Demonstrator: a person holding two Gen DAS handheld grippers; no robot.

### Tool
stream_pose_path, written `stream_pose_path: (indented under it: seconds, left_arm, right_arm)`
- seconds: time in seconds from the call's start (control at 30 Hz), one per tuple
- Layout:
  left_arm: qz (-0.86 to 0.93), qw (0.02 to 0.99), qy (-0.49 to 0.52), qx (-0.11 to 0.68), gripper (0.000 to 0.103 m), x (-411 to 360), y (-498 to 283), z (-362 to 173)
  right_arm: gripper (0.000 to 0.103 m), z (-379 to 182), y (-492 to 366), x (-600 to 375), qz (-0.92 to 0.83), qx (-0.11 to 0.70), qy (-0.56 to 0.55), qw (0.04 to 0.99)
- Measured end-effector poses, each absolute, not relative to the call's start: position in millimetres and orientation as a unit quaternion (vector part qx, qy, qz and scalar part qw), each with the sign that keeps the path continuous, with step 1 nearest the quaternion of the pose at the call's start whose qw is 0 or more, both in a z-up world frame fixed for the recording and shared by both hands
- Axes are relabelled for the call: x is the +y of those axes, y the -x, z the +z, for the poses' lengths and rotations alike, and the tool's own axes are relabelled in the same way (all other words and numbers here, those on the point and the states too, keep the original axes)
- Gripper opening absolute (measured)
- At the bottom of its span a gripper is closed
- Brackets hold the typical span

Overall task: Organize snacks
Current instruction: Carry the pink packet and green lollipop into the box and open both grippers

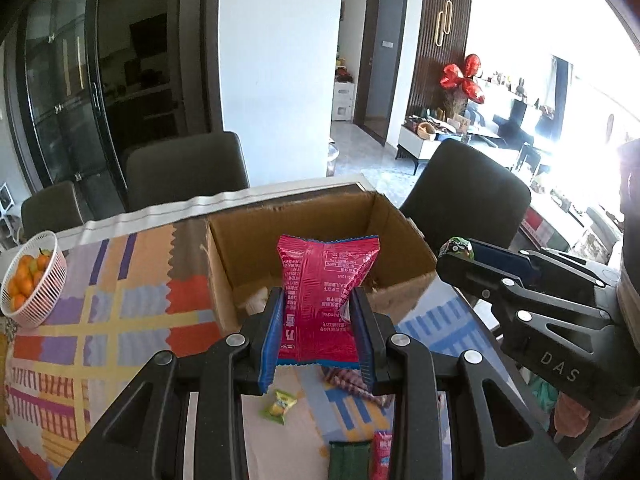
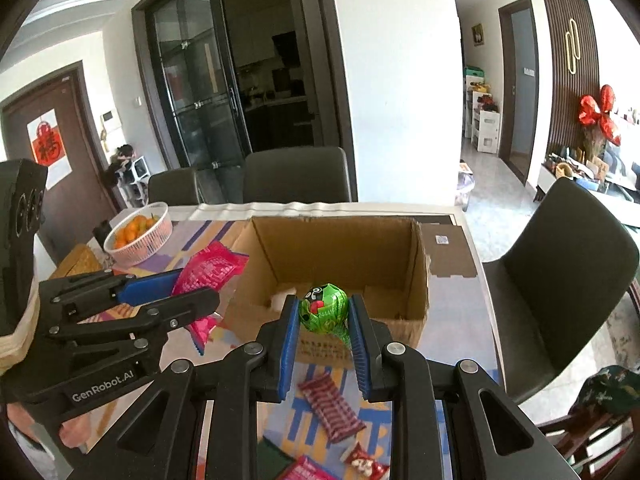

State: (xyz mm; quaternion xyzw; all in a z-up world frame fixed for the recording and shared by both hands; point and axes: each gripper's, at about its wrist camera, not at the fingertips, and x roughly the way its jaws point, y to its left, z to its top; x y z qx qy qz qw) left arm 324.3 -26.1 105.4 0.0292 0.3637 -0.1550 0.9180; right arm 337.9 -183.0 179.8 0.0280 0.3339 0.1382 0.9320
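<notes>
My left gripper (image 1: 318,300) is shut on a pink snack packet (image 1: 324,292), held upright above the table in front of an open cardboard box (image 1: 404,292). The right gripper (image 2: 325,310) is shut on a round green wrapped sweet (image 2: 323,307), also raised just before the box (image 2: 418,276). In the left wrist view the right gripper (image 1: 456,254) shows at the right with the green sweet (image 1: 460,246) at its tip. In the right wrist view the left gripper (image 2: 200,292) shows at the left holding the pink packet (image 2: 210,270). Something white lies on the box floor.
More snacks lie on the patterned tablecloth (image 1: 100,320): a yellow-green sweet (image 1: 278,406), a striped red bar (image 2: 332,406), a small red packet (image 2: 366,464). A white basket of oranges (image 1: 34,280) stands at the left. Dark chairs (image 2: 560,280) surround the table.
</notes>
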Motion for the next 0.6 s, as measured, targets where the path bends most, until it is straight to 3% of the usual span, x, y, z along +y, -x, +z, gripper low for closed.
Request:
stream_pose_path:
  seconds: [0.6]
  left_arm:
    - [-0.138,0.915,-0.045,0.376,0.033,-30,-393,88]
  right_arm:
    - [0.026,171,-410,-177,0.132,0.351,0.001,0.927]
